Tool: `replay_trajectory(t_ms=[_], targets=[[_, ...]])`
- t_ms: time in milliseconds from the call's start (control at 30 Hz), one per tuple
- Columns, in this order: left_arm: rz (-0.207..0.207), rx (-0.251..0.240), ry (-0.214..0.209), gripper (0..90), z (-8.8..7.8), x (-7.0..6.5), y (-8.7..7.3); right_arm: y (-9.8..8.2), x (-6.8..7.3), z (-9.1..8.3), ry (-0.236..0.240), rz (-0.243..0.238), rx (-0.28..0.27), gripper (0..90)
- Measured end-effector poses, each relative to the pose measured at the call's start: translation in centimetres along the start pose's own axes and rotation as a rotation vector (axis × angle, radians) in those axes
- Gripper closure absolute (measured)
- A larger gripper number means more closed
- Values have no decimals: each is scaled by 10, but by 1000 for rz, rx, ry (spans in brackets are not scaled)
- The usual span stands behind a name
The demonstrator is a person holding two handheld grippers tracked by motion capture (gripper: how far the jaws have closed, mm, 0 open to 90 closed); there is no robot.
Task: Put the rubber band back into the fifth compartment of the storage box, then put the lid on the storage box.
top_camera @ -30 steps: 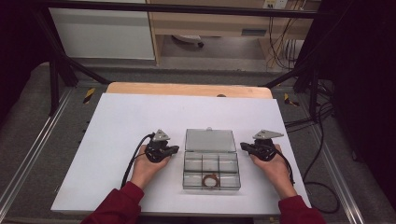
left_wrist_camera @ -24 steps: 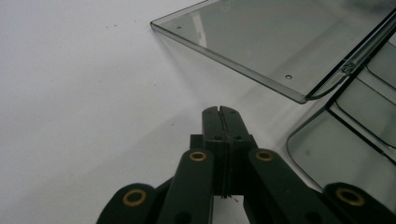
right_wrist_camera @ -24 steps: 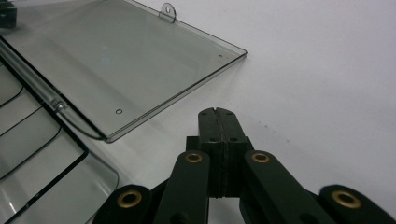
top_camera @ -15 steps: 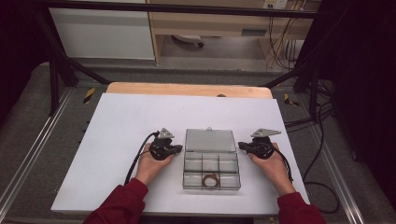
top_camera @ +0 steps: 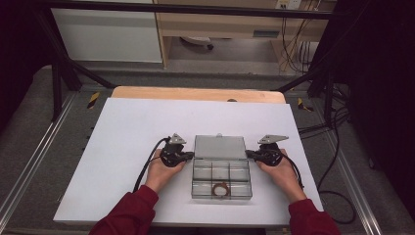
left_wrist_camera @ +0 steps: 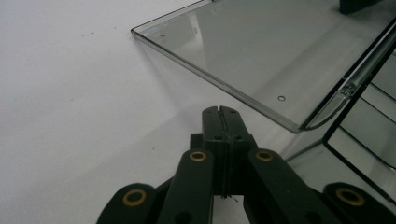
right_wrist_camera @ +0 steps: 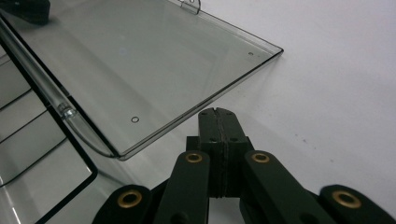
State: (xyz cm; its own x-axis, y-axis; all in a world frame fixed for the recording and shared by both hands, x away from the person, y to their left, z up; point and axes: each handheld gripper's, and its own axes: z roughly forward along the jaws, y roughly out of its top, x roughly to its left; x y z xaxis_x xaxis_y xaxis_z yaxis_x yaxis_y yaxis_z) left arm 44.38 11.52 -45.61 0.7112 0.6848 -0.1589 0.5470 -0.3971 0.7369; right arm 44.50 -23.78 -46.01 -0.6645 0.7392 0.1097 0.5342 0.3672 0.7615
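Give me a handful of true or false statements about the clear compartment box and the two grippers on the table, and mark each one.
1. The clear box has its lid open. True.
2. The left gripper has its jaws spread wide. False: they are shut, with nothing between them.
3. A brown ring lies in a near compartment of the box. True.
4. The right gripper holds the ring. False: it is shut on nothing, beside the lid's edge.
5. The box stands on the white table top. True.
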Motion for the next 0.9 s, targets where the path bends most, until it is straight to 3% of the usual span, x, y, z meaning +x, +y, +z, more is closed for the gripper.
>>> replay_trajectory(t_ms=[467, 900], targets=[[-1, 8, -11, 900, 6, -1, 7, 2, -6, 3, 28, 33, -20, 900], [2, -7, 6, 900, 6, -2, 12, 4, -7, -3, 36, 44, -88, 900]])
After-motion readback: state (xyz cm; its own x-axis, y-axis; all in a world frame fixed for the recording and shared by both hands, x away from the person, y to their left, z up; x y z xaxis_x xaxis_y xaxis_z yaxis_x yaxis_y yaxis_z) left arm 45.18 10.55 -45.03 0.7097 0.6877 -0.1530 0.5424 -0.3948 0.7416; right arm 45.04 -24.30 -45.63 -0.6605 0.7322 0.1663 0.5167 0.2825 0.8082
